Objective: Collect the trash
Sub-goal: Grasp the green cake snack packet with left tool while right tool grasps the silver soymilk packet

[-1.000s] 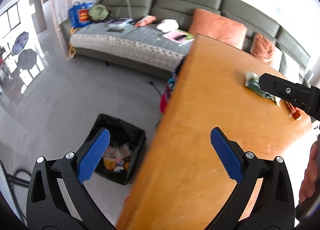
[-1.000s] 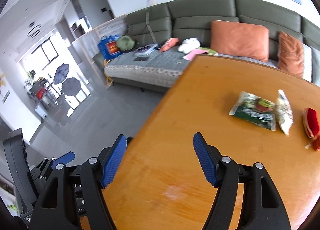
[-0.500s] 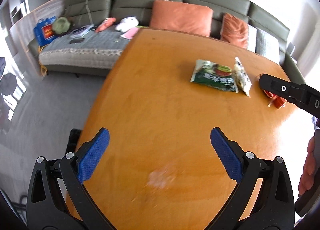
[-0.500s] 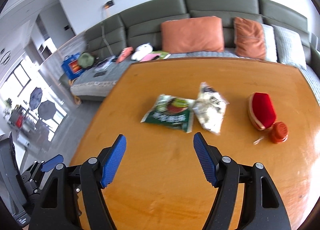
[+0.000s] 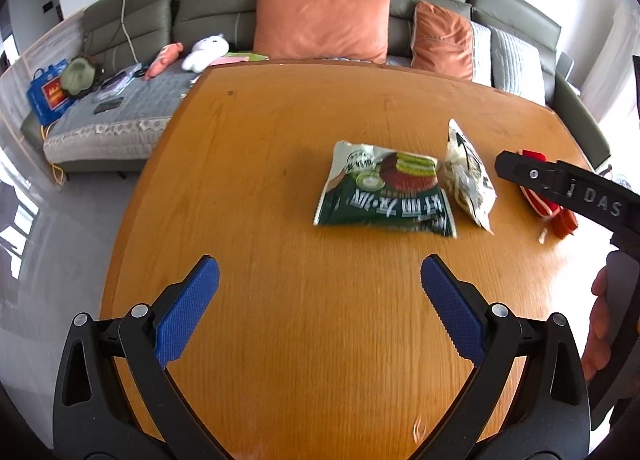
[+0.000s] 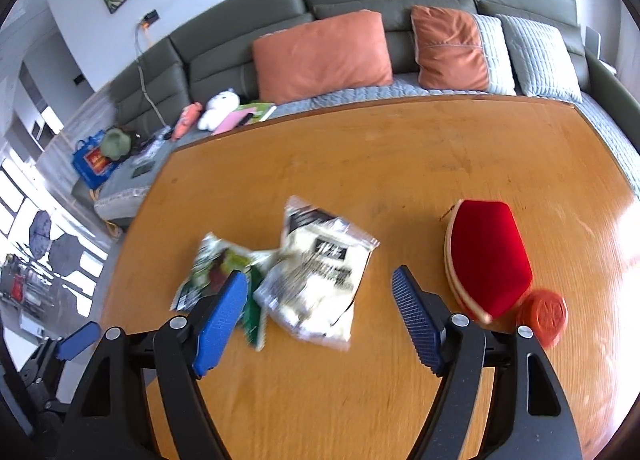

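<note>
Orange wooden table (image 5: 280,148) has a green snack wrapper (image 5: 384,192) and a whitish one (image 6: 320,276) touching mid-table. Right gripper (image 6: 320,296) hovers spread wide over the whitish wrapper, pinching nothing. Left gripper (image 5: 320,284) is spread too, holding nothing, short of the green one.

A grey-green sofa (image 5: 240,8) with orange cushions (image 6: 320,56) lines the white wall behind a wooden table (image 5: 280,164); daylight glares off the pale floor (image 5: 60,228).

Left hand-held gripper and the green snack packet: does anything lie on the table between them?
No. In the left wrist view, only bare wooden table separates the open left hand-held gripper from the green snack packet.
</note>
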Demonstrator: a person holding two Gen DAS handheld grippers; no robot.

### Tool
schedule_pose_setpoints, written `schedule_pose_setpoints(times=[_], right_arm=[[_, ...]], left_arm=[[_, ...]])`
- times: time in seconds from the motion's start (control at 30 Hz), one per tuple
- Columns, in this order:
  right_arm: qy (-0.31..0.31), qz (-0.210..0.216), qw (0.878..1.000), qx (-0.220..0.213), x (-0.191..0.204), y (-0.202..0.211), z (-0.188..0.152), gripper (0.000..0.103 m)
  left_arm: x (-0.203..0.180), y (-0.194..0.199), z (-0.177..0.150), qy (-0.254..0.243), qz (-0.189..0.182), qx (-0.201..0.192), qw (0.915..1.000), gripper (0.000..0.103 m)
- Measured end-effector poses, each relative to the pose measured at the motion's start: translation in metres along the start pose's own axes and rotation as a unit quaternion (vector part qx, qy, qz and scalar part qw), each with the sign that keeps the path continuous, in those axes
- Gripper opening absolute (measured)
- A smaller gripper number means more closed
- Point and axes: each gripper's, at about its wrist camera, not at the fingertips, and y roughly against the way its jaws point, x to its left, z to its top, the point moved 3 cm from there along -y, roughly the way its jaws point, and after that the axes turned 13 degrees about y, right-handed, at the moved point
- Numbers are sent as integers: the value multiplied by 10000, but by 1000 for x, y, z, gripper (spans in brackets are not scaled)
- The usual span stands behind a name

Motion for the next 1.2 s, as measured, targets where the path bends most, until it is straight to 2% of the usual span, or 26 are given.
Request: schedule_pose_setpoints(times=[0.17, 0.27, 0.33, 0.47, 0.6, 0.7, 0.77, 0.93, 1.1, 1.2], right_arm=[[-2, -32, 9998, 191, -4, -32, 9, 76], [111, -151, 9994, 287, -4, -46, 12, 80], [137, -168, 9994, 280, -4, -51, 13, 86], [124, -334, 9992, 191, -8, -53, 11, 89], [363, -807, 9946, 536, -8, -64, 4, 89], [655, -866, 9929, 482, -2, -62, 5, 72], [582, -719, 9944, 518, -6, -61, 8, 67], [503, -583, 9966, 280, -12, -46, 20, 66], [415, -531, 9977, 76, -17, -29, 30, 66], [408, -504, 9979, 20, -19, -21, 31, 66]], left_arm=[[-6, -22, 14, -96, 13, 113, 9999, 97], [-10, -30, 20, -156, 1, 161, 9997, 97], [-13, -35, 22, -176, -18, 183, 9997, 97], [-19, -41, 27, -202, -63, 197, 9996, 97], [-25, -48, 30, -281, -61, 220, 9993, 97], [-33, -56, 32, -362, -59, 273, 9990, 97], [-33, -58, 34, -317, -79, 284, 9991, 97], [-37, -57, 37, -261, -301, 352, 9986, 97], [-52, -71, 39, -303, -381, 464, 9977, 97], [-57, -87, 37, -341, -310, 619, 9970, 97]])
